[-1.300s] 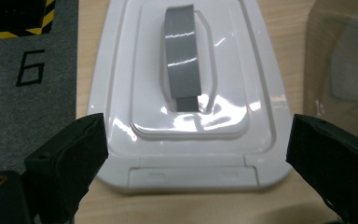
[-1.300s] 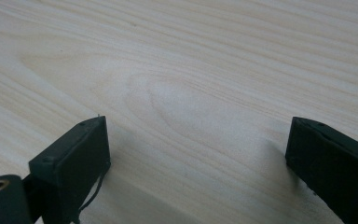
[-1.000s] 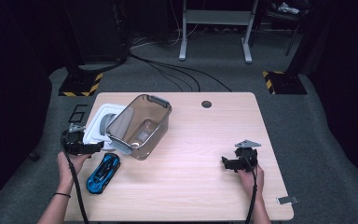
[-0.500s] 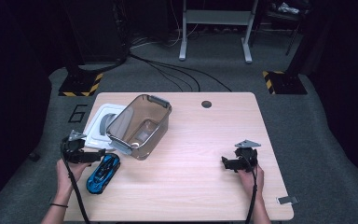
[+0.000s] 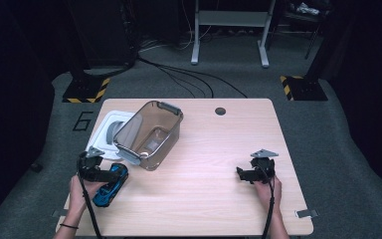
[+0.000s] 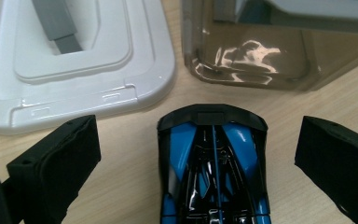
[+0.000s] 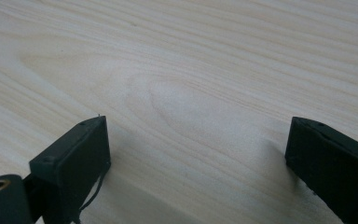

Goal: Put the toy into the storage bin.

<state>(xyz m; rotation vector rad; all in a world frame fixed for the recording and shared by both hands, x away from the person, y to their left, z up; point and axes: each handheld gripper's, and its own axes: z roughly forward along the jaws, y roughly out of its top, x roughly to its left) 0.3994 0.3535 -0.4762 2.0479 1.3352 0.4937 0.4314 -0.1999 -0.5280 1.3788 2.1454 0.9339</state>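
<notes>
A blue and black toy car (image 5: 110,184) (image 6: 213,168) lies near the table's front left. My left gripper (image 5: 95,171) (image 6: 198,154) is open, its jaws wide on either side of the car without touching it. Beyond the car a smoky clear plastic box (image 5: 149,134) (image 6: 279,46) leans tilted on its white lid (image 5: 110,133) (image 6: 74,60), which has a grey handle. At the right of the table my right gripper (image 5: 246,174) (image 7: 198,154) stands open just over bare wood, with nothing between its jaws.
The wooden table (image 5: 214,199) has a round cable hole (image 5: 220,111) at the back. On the grey floor beyond lie black cables (image 5: 189,74), yellow-and-black striped stand bases (image 5: 84,92), and the metal legs of a frame (image 5: 229,30).
My left gripper has moved from beside the lid toward the table's front, down to the toy car, and now has its jaws on either side of it. The right gripper has stayed put.
</notes>
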